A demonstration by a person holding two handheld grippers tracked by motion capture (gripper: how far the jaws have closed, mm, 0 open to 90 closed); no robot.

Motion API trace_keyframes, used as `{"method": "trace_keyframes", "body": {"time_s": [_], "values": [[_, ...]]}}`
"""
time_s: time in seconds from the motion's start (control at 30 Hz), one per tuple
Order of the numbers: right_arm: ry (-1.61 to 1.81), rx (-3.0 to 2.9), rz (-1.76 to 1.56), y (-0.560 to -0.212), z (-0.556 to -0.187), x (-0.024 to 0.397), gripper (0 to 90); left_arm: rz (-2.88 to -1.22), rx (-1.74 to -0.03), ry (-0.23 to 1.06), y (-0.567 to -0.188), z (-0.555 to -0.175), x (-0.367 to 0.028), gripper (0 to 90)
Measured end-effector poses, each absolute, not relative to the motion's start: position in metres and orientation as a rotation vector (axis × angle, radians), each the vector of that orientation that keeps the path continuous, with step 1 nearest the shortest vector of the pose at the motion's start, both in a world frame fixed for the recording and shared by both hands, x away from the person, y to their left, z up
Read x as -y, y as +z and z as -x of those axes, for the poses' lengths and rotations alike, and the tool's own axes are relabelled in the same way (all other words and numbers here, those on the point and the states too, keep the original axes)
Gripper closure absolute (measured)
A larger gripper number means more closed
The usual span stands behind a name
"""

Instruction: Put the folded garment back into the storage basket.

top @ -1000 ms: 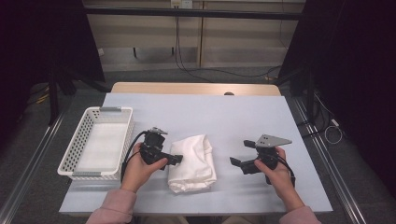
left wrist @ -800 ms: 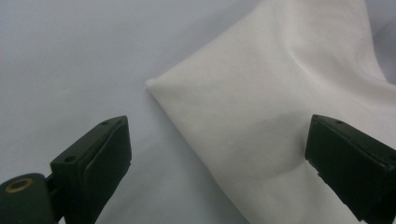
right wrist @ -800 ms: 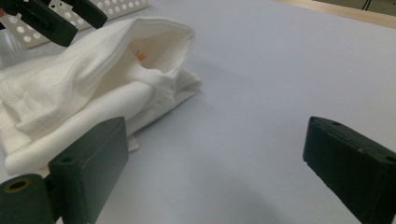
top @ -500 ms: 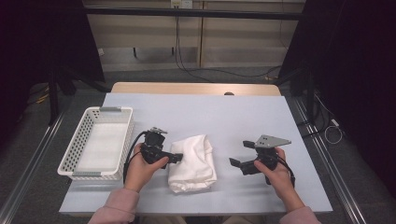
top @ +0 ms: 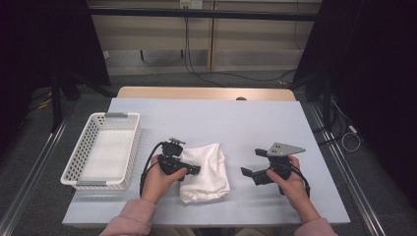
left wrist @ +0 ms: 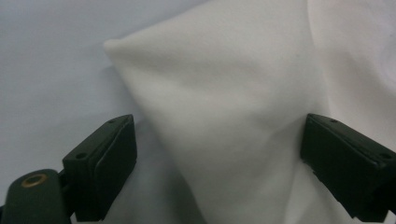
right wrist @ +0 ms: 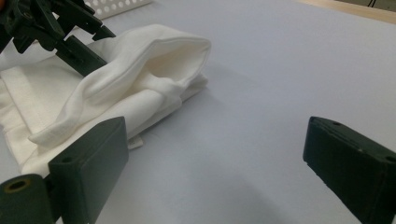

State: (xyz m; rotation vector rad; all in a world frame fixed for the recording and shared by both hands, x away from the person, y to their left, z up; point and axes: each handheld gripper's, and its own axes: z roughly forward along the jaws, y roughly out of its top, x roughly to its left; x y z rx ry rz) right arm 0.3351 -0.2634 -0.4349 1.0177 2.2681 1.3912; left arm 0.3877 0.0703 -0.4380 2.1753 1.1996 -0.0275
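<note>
White cloth (top: 205, 169) lay bunched and loosely folded on the pale blue table (top: 216, 118), near the front edge and roughly midway between the person's two hands. In the right gripper view the cloth (right wrist: 116, 102) showed a rolled fold along its upper edge and a flatter layer beneath, resting on the table surface.

The left gripper (top: 189, 169) was at the cloth's left side, held in the left hand (top: 160, 179), its jaws reaching over the fabric. In the left gripper view its two black jaws stood wide apart with a raised, pointed ridge of the cloth (left wrist: 224, 121) between them; the jaws had just been closing a little, yet the left one was clear of the fabric. The right jaw lay against or very near the cloth, though from this angle it was hard to say whether it truly pressed. So the left gripper (left wrist: 219, 154) was released, straddling the fold rather than grasping it.

The right gripper (top: 251, 174), in the right hand (top: 290, 184), sat well apart from the cloth on its right side, low over bare table. Its jaws were spread wide with nothing between them, pointing toward the cloth.

A white perforated basket (top: 78, 152) stood at the table's left, apart from the cloth.
</note>
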Motion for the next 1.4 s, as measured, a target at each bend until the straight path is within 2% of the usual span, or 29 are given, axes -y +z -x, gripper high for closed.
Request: {"method": "trace_keyframes", "body": {"time_s": [0.23,0.4,0.6,0.7,1.07,1.23,1.37,1.4], "values": [[1.402,-2.268,-1.016,-0.435,-0.335,0.263,6.6,-2.229,-1.160,0.026,-0.439,-0.383,-0.050,9.6],[1.421,-2.254,-1.021,-0.433,-0.335,0.264,6.6,-2.196,-1.179,-0.031,-0.437,-0.387,-0.049,9.6],[1.423,-2.254,-1.011,-0.433,-0.336,0.263,6.8,-2.143,-1.100,-0.053,-0.434,-0.397,-0.043,14.3],[1.424,-2.258,-1.012,-0.433,-0.336,0.261,6.7,-2.142,-1.114,-0.061,-0.435,-0.399,-0.042,15.3],[1.424,-2.255,-1.021,-0.432,-0.335,0.261,6.7,-2.070,-1.174,-0.023,-0.427,-0.389,-0.065,13.4],[1.421,-2.255,-1.016,-0.432,-0.335,0.261,6.7,-2.070,-1.223,-0.051,-0.434,-0.386,-0.071,15.9],[1.422,-2.256,-1.017,-0.432,-0.335,0.260,6.8,-2.086,-1.209,-0.021,-0.438,-0.384,-0.072,16.5],[1.425,-2.257,-1.013,-0.433,-0.335,0.260,6.7,-2.072,-1.227,-0.074,-0.439,-0.384,-0.072,17.9]]}}
